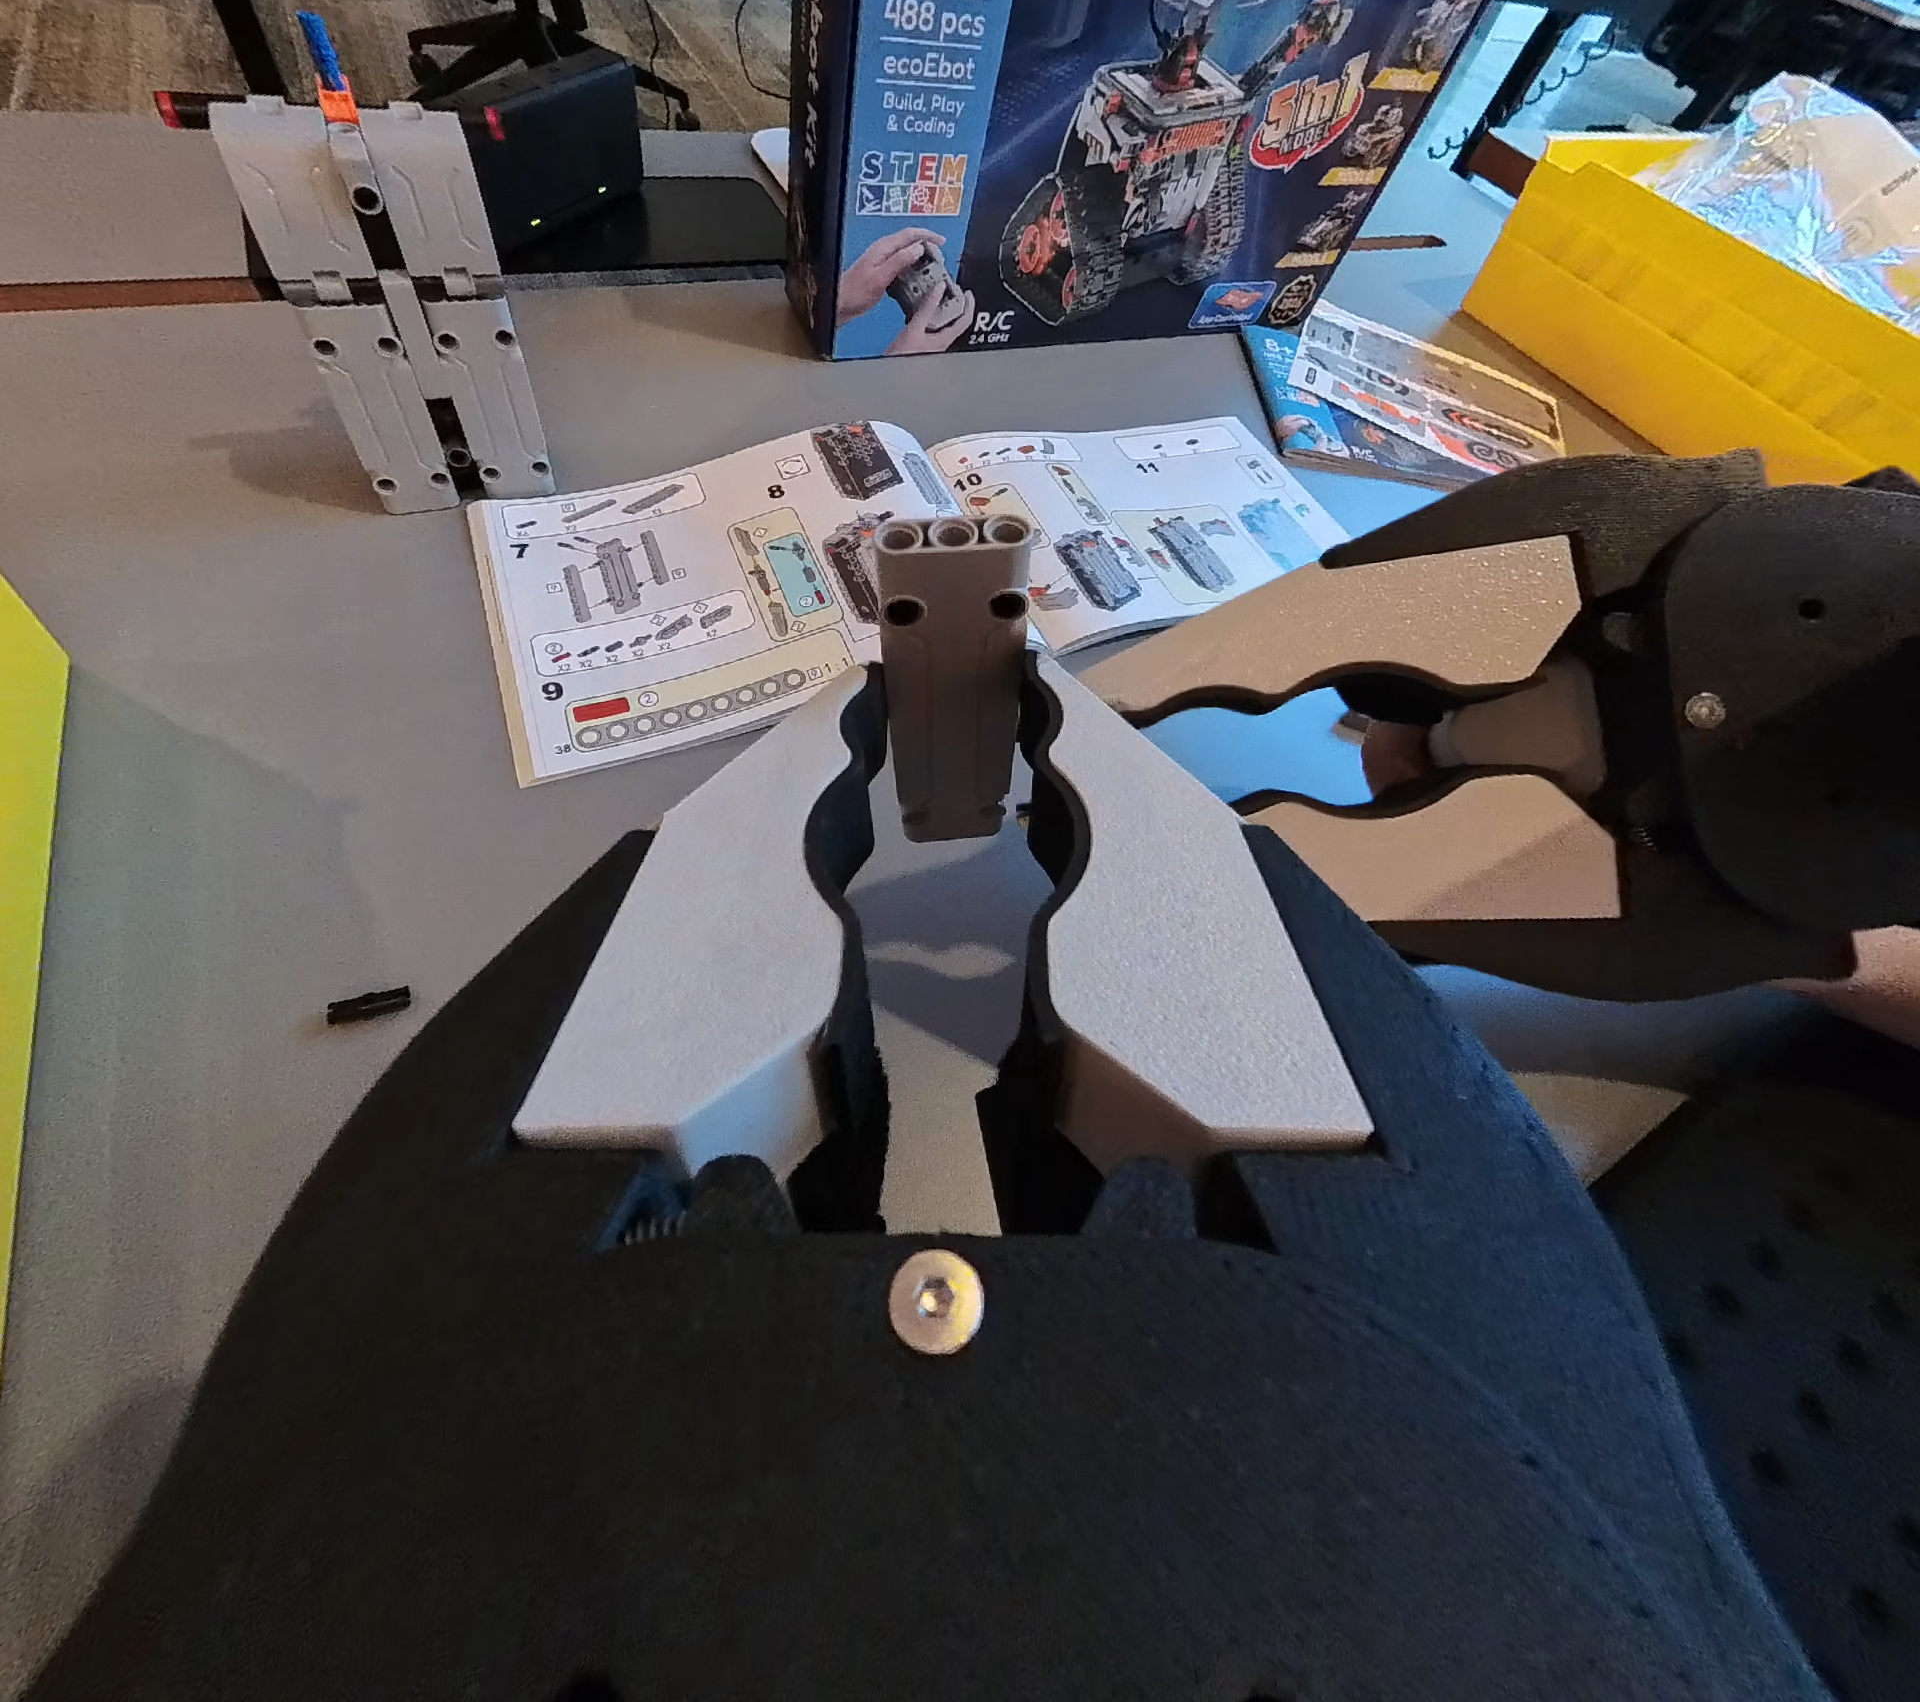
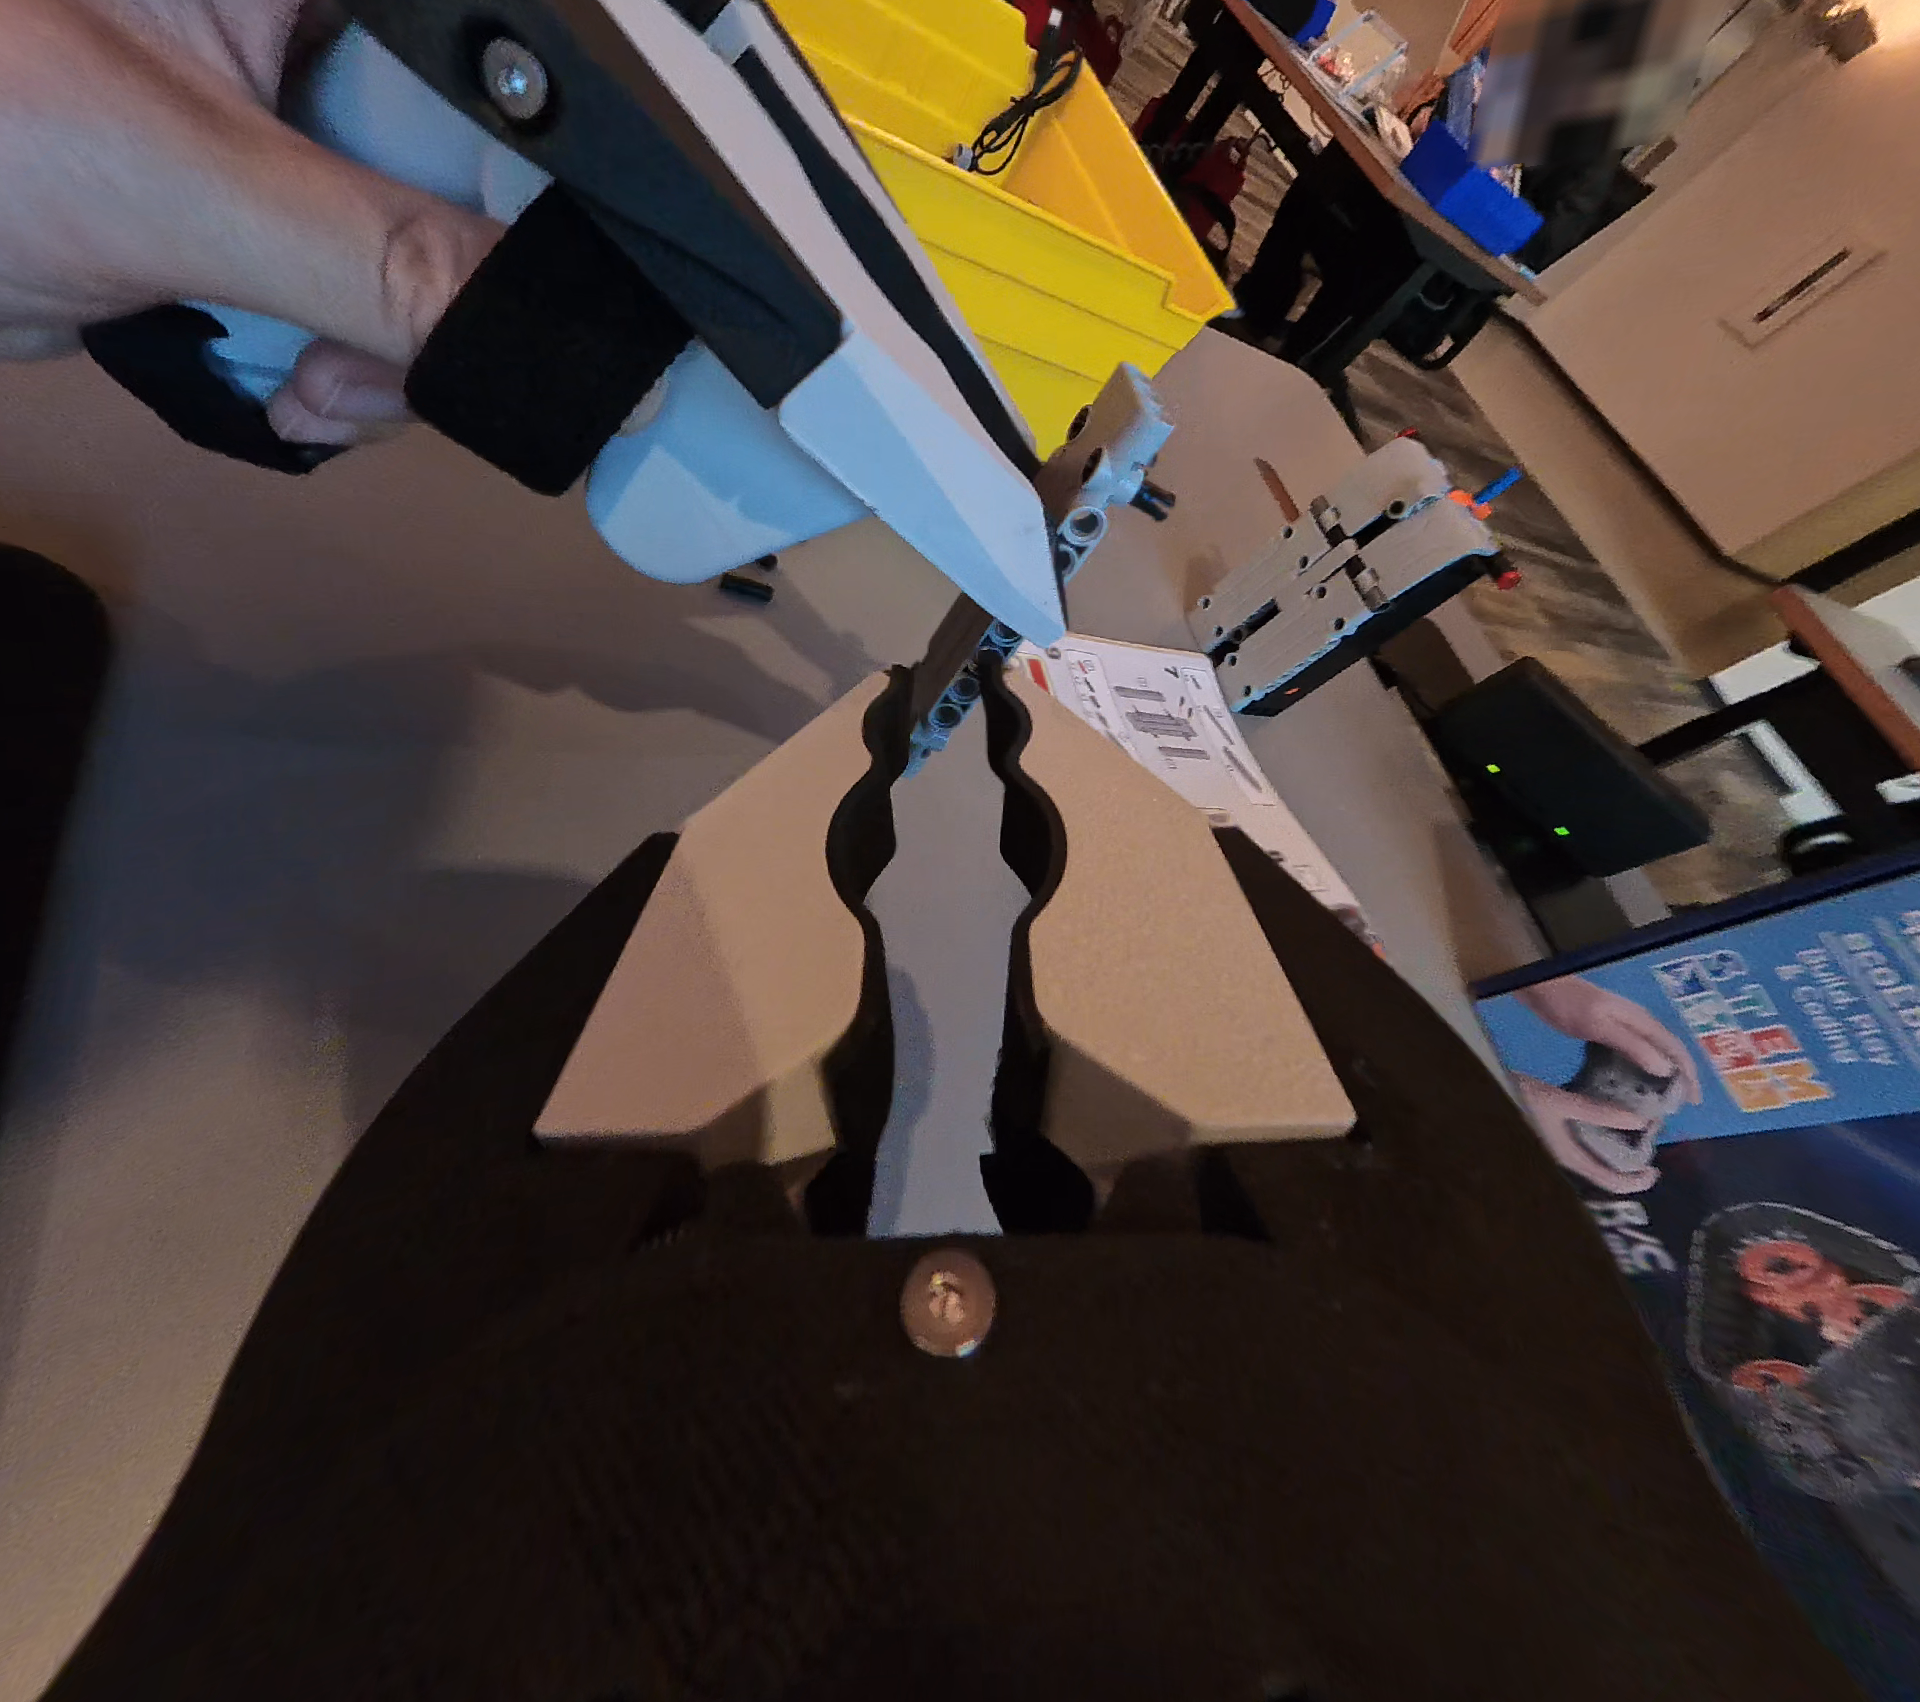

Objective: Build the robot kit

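The left hand-held gripper (image 1: pixel 951 722) is clamped on a grey plastic building-block panel with round holes (image 1: pixel 951 676), held upright above the grey table (image 1: pixel 260 717). The right hand-held gripper (image 2: pixel 948 696) pinches a thin grey perforated beam (image 2: pixel 951 702) at its tips, jaws nearly together. The two tools sit close, the left one crossing just in front of the right. Beneath the panel lies an open white instruction booklet (image 1: pixel 665 613). A taller grey panel assembly with a blue and orange pin on top (image 1: pixel 384 302) stands well to the left. A small black connector pin (image 1: pixel 369 1005) lies on the table nearby. A blue kit box (image 1: pixel 1143 63) stands behind, a yellow plastic bin (image 1: pixel 1662 302) to the right.
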`<state>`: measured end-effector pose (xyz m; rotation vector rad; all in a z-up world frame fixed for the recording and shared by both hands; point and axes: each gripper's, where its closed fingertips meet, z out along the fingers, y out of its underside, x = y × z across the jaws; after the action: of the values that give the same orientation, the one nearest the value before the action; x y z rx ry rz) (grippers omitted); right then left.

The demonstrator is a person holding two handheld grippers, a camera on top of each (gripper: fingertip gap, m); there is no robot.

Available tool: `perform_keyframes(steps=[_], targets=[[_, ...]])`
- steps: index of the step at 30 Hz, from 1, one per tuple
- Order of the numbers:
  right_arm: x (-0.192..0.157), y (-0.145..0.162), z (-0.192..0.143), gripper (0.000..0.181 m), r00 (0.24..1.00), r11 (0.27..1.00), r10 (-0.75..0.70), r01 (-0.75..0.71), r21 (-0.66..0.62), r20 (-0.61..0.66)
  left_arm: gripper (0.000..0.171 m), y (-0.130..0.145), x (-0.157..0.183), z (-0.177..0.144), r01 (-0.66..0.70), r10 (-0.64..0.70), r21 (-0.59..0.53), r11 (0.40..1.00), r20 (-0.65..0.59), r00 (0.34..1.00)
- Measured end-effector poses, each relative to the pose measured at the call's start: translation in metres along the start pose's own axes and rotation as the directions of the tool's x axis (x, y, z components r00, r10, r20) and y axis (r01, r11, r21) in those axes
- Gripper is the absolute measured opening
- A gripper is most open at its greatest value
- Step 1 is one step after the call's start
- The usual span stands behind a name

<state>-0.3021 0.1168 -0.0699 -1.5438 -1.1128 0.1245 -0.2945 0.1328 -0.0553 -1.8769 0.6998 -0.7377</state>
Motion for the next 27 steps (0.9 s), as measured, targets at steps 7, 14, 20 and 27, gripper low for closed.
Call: perform_keyframes(steps=[7,14,20,27], targets=[[0.005,0.002,0.001,0.024,0.99,0.99,0.142,-0.142,0.013,0.026,0.023,-0.004,-0.003,-0.003,0.02,-0.02,0.027,0.999,-0.01,1.0],[0.003,0.008,0.005,0.013,0.973,0.974,0.225,-0.226,0.008,0.056,0.023,-0.005,0.013,-0.002,0.004,-0.002,0.046,0.999,-0.045,0.999],[0.002,0.013,0.006,0.007,0.933,0.941,0.337,-0.339,-0.01,0.125,0.023,-0.001,0.013,0.0,0.024,-0.023,0.032,0.999,-0.051,0.998],[0.01,0.013,0.002,0.006,0.87,0.887,0.456,-0.461,-0.019,0.188,0.048,-0.004,0.012,0.0,0.02,-0.019,0.014,1.0,-0.064,0.998]])
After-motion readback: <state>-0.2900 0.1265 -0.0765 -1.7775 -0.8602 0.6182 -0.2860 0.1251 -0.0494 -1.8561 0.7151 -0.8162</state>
